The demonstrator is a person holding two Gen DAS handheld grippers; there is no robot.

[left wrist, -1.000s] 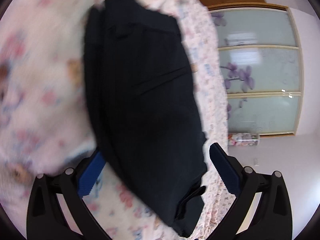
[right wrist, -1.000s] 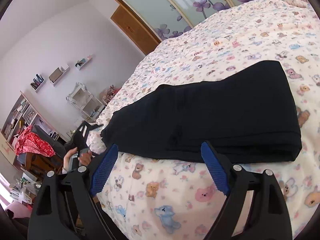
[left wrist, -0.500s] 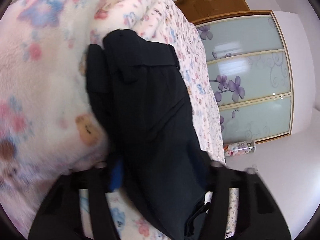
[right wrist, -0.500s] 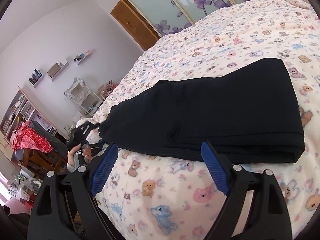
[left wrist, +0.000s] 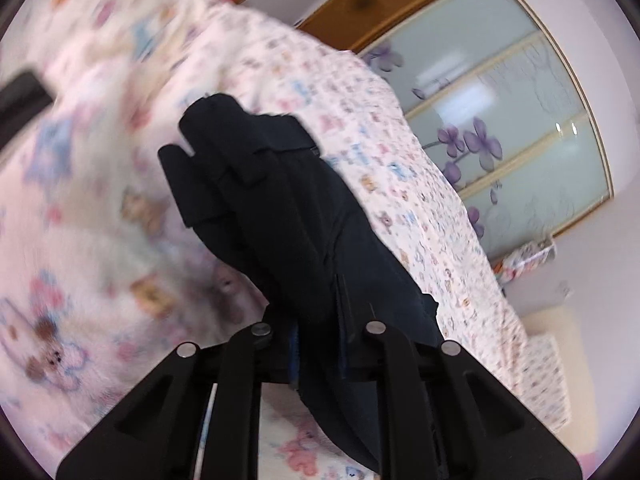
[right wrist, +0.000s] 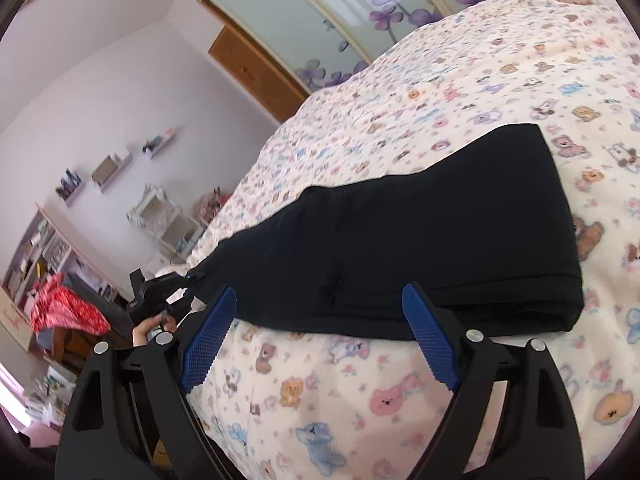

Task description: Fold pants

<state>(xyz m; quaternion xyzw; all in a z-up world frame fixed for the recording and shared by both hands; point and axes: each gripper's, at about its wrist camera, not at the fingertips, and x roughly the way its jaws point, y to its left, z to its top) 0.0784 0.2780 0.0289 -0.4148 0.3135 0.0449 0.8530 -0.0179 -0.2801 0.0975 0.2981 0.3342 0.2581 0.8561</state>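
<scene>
1. Black pants [right wrist: 420, 240] lie folded lengthwise on the bear-print bedspread [right wrist: 480, 80], a long band running from 9 o'clock to 3 o'clock in the right wrist view, thick folded edge at 3.
2. Left gripper [left wrist: 318, 354]: jaws drawn close together, pinching the near end of the pants [left wrist: 288, 232]; cloth bunches between the fingers. Probably gripped here so this end can be carried over toward the far end.
3. Right gripper [right wrist: 320, 340]: jaws spread wide, nothing between them, hovering just short of the near long edge at 6 o'clock. Likely waiting to steady or take the cloth.
4. Beyond: sliding wardrobe doors [right wrist: 320, 12] with purple flowers at 12; cluttered shelves [right wrist: 44, 248] at 9.
5. Left view is motion-blurred; grip depth unclear.
</scene>
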